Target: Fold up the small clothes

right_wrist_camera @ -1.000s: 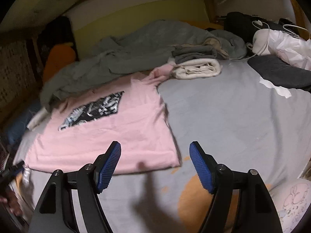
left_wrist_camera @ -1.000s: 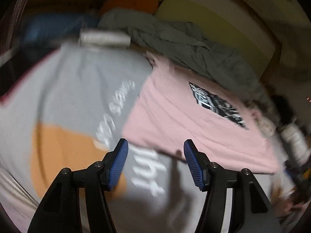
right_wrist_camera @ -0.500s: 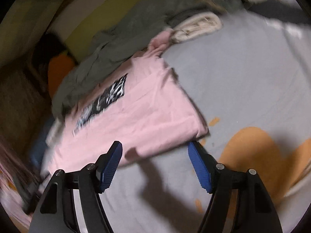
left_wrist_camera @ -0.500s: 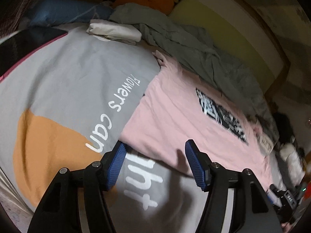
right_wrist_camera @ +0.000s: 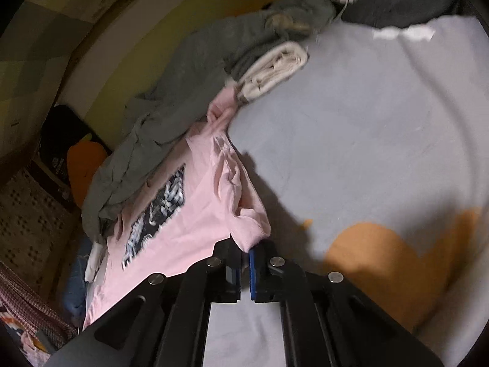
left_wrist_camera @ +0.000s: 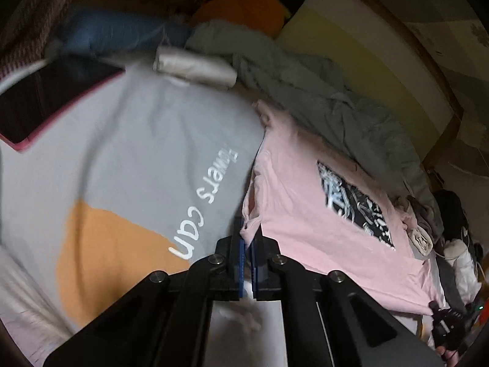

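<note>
grey blanket (left_wrist_camera: 321, 101) borders pink shirt (left_wrist_camera: 305, 214)

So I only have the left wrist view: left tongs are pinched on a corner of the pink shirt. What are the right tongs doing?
Observer: The right tongs are shut on the pink shirt's other bottom corner.
Operator: Anything beside that corner?
Observer: Bare grey bedspread with an orange patch.
Operator: Any folded clothes there?
Observer: A cream folded bundle lies by the shirt's far end.
</note>
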A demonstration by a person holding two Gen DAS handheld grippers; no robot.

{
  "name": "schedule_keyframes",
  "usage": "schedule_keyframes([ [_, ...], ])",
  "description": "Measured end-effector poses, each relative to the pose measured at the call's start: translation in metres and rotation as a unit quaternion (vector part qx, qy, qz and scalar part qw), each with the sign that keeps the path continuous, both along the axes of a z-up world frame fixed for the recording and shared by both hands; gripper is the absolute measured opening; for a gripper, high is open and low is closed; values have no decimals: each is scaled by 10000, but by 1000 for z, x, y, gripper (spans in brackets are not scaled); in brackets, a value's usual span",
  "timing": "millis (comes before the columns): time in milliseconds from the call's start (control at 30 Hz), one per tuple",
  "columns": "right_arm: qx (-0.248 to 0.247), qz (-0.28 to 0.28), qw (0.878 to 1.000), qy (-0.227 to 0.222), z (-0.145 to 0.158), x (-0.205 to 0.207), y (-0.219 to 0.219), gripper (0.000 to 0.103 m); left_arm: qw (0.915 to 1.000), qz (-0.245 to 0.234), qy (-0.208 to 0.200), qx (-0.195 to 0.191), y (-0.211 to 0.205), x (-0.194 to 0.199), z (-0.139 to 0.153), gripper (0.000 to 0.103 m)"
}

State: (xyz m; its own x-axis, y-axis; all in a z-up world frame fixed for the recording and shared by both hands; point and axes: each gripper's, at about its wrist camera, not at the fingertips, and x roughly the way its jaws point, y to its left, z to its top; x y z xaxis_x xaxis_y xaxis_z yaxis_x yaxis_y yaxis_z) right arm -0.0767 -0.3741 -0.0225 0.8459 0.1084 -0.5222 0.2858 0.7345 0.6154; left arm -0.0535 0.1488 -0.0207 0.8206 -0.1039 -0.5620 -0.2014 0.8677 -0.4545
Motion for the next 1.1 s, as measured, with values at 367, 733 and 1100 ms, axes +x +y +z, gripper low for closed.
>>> schedule_keyframes([
  [367,-693,-9,9974,220,39,-42,5,3,9989,123,154,-422,10,-48,37,3],
  [733,265,262,9987,353,33,44,-18,3,9986,144,482,-132,-6,26,61,3],
  [1100,75,352,9965,757,20,150,-7,3,9931,356,859,712,-23,138,44,3],
])
